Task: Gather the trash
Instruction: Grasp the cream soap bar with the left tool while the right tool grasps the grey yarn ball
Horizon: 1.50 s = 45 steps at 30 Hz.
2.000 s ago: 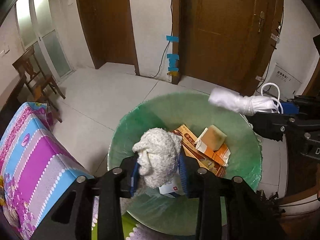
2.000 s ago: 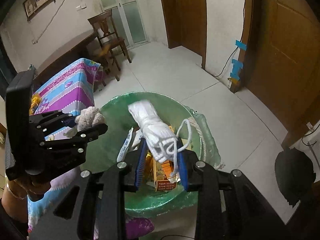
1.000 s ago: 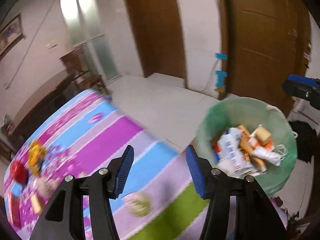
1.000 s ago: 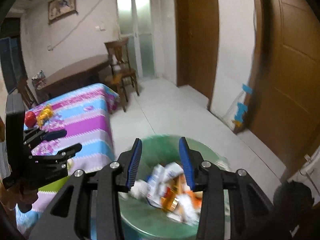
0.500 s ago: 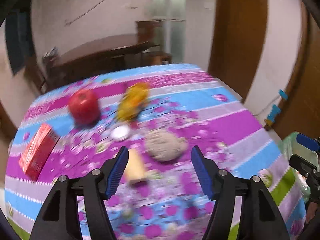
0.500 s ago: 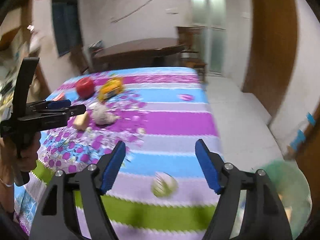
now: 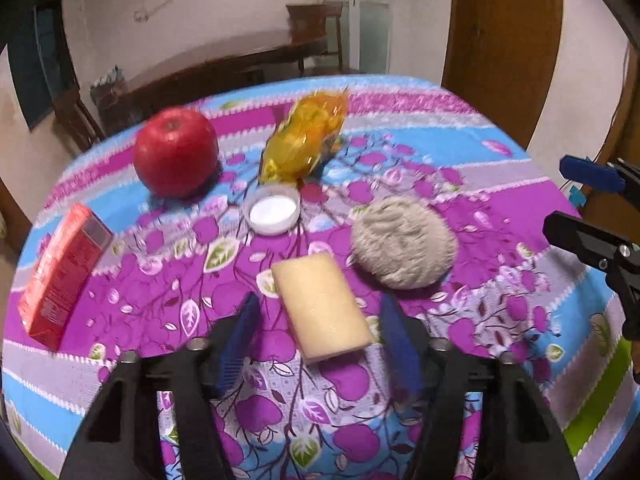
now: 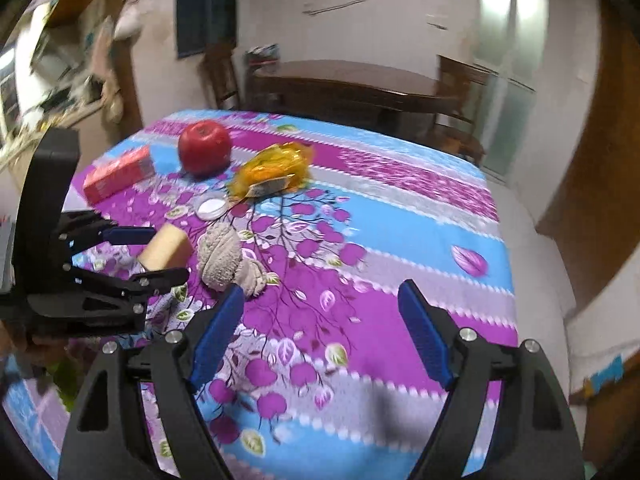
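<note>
On the flowered tablecloth (image 7: 500, 208) lie a tan sponge block (image 7: 322, 306), a grey crumpled cloth ball (image 7: 404, 248), a white lid (image 7: 274, 209), a yellow wrapper (image 7: 302, 140), a red apple (image 7: 176, 156) and a red box (image 7: 60, 272). My left gripper (image 7: 320, 344) is open, its jaws on either side of the sponge's near end. In the right wrist view the left gripper (image 8: 156, 254) straddles the sponge (image 8: 166, 248). My right gripper (image 8: 320, 332) is open and empty, just right of the cloth ball (image 8: 226, 260).
A dark wooden table (image 8: 352, 80) and chairs stand behind the covered table. A wooden door frame (image 7: 500, 24) is at the right. The tablecloth's right edge (image 8: 508, 264) drops to the tiled floor.
Both grippers dropped their trash into the green bin, opened, and swung back to the table. The left gripper has since closed in low over the sponge.
</note>
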{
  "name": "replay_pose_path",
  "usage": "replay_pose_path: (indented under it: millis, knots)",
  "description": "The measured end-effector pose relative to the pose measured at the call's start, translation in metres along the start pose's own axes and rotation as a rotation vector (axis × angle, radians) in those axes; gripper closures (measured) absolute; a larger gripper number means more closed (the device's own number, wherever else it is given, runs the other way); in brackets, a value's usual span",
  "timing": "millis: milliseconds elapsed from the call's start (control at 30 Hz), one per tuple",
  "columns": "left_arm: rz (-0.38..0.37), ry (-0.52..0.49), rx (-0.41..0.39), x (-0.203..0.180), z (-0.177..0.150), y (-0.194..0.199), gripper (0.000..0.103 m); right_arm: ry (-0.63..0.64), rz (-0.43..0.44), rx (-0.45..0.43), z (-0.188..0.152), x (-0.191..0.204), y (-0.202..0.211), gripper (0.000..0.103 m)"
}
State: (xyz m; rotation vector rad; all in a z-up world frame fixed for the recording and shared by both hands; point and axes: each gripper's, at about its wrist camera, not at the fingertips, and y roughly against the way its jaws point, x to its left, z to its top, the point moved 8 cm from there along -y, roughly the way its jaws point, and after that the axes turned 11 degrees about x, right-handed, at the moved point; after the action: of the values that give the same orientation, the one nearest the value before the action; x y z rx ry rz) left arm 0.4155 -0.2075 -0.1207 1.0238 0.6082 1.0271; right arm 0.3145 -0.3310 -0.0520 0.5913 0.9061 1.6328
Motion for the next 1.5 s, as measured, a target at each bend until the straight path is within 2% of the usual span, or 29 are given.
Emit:
replay_pose_path:
  millis: [133, 200, 367, 433, 467, 500, 600, 667, 900, 1133, 1300, 1500]
  knots:
    - [-0.079, 0.026, 0.000, 0.010, -0.003, 0.002, 0.069, 0.113, 0.083, 0.005, 0.008, 0.018, -0.014, 0.027]
    - [-0.076, 0.049, -0.004, 0.023, -0.009, 0.009, 0.070, 0.159, 0.136, 0.007, 0.012, 0.032, -0.017, 0.027]
    - [-0.063, 0.091, -0.012, 0.048, -0.024, 0.022, 0.071, 0.207, 0.184, 0.041, 0.026, 0.062, -0.043, 0.027]
    - [-0.039, 0.103, -0.015, 0.054, -0.028, 0.028, 0.071, 0.195, 0.213, 0.073, 0.029, 0.068, -0.056, 0.036]
    - [-0.031, 0.106, -0.017, 0.056, -0.028, 0.029, 0.071, 0.184, 0.220, 0.103, 0.027, 0.072, -0.065, 0.059]
    - [-0.023, 0.107, -0.021, 0.057, -0.028, 0.031, 0.071, 0.173, 0.232, 0.135, 0.024, 0.074, -0.072, 0.070]
    - [0.017, 0.106, -0.036, 0.058, -0.032, 0.043, 0.071, 0.125, 0.223, 0.125, 0.016, 0.076, -0.065, 0.073]
    - [0.017, 0.098, -0.052, 0.052, -0.034, 0.050, 0.071, 0.069, 0.214, 0.104, 0.005, 0.072, -0.047, 0.073]
    - [0.016, 0.019, -0.109, -0.008, -0.049, 0.080, 0.071, -0.094, 0.198, -0.008, -0.061, 0.062, 0.057, 0.073]
    - [-0.013, -0.134, -0.162, -0.120, -0.076, 0.105, 0.071, -0.218, 0.113, -0.094, -0.124, 0.044, 0.131, 0.073]
    - [-0.040, -0.249, -0.200, -0.190, -0.080, 0.121, 0.071, -0.301, 0.009, -0.121, -0.161, 0.002, 0.174, 0.073]
    - [-0.089, -0.367, -0.219, -0.278, -0.064, 0.133, 0.071, -0.421, -0.144, -0.136, -0.203, -0.075, 0.228, 0.073]
